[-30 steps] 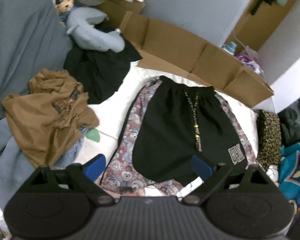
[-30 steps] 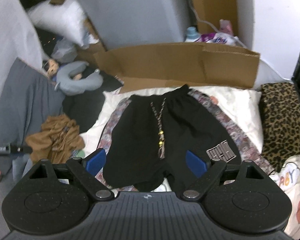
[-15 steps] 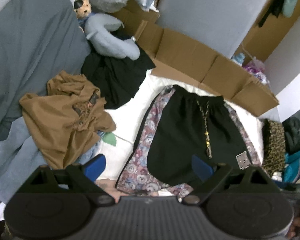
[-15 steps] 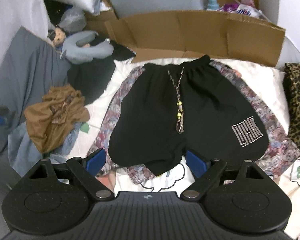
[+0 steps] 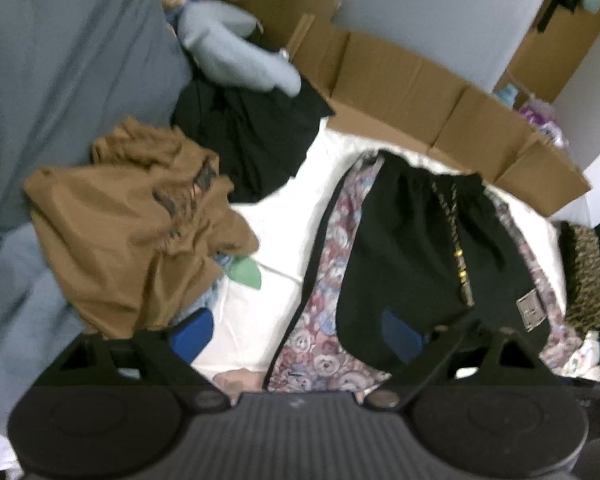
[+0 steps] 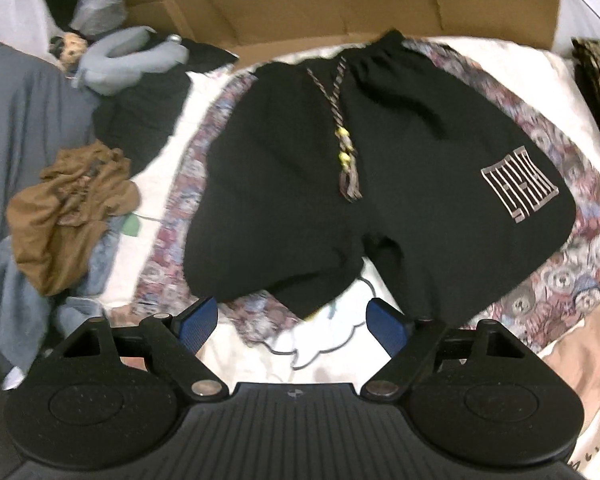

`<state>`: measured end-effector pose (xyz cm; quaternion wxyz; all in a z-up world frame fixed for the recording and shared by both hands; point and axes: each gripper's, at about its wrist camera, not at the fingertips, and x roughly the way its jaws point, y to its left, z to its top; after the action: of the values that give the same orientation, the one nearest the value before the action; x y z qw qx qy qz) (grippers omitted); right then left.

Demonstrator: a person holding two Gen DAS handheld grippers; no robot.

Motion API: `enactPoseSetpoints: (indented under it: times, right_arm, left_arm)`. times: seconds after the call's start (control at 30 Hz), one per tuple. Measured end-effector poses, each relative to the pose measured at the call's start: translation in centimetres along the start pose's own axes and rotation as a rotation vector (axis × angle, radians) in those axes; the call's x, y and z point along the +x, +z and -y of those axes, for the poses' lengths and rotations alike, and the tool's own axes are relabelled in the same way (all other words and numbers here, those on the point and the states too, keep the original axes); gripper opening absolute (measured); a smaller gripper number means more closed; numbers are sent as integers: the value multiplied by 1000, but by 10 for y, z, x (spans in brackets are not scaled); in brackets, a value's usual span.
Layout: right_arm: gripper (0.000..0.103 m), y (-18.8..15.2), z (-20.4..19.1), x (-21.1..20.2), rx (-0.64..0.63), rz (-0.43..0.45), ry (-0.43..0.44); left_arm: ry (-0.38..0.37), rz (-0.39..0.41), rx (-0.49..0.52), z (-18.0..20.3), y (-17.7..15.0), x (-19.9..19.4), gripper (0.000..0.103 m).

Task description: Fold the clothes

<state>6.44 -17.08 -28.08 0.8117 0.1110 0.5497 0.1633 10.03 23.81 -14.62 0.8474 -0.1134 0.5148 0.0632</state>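
The black shorts (image 6: 300,184) lie spread flat on a bear-print cloth (image 6: 572,276) on the bed, waistband away from the cameras and both legs toward them. A braided drawstring (image 6: 346,140) with yellow beads runs down the middle from the waist, and a pale square logo (image 6: 520,186) sits on the leg at the right of the right wrist view. Under the bear-print cloth is a white sheet (image 5: 260,308) with a cartoon outline near the leg hems.

The right gripper (image 6: 294,326) hangs over the near hems at the crotch, its jaws wide but closing, with only sheet and the cloth edge between them and nothing gripped. The left gripper (image 5: 296,334) hangs over the shorts' left edge, its jaws likewise wide and closing on nothing; one blue pad is over the sheet, the other over the black leg.

To the left lie a crumpled brown garment (image 5: 140,236), a black garment (image 5: 252,132) and a grey plush toy (image 5: 236,56). Flattened cardboard (image 6: 360,0) stands behind the bed, and a leopard-print cloth (image 5: 584,276) lies at the right.
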Motion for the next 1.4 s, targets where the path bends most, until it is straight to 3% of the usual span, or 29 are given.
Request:
enactPoseSetpoints:
  times: [0.07, 0.13, 0.2, 0.27, 0.37, 0.8, 0.9, 1.03, 1.23, 1.4]
  right_arm:
    - [82, -5, 5, 11, 13, 0, -4]
    - [81, -13, 11, 23, 28, 9, -10]
    - [79, -20, 16, 33, 40, 25, -5]
    - [71, -25, 21, 46, 51, 31, 4]
    - [62, -33, 29, 65, 74, 21, 10]
    - [56, -52, 35, 99, 77, -9, 36]
    - [53, -51, 31, 108, 78, -11, 37]
    - [53, -49, 23, 116, 65, -15, 41]
    - [53, -49, 19, 127, 69, -25, 29]
    - [53, -48, 19, 134, 90, -12, 36]
  left_arm:
    - [6, -12, 6, -3, -10, 26, 81]
    - [11, -58, 19, -5, -21, 52, 61]
    - [25, -113, 17, -8, -33, 79, 49]
    - [34, -143, 6, -11, -44, 101, 44]
    - [48, -174, -16, -17, -60, 128, 44]
    - [56, -233, -34, -31, -92, 194, 44]
    - [57, -234, -7, -29, -96, 202, 33]
    - [48, -234, -4, -28, -102, 207, 32]
    - [9, -227, -8, -25, -110, 201, 46]
    - [-40, -207, 19, -24, -120, 197, 48]
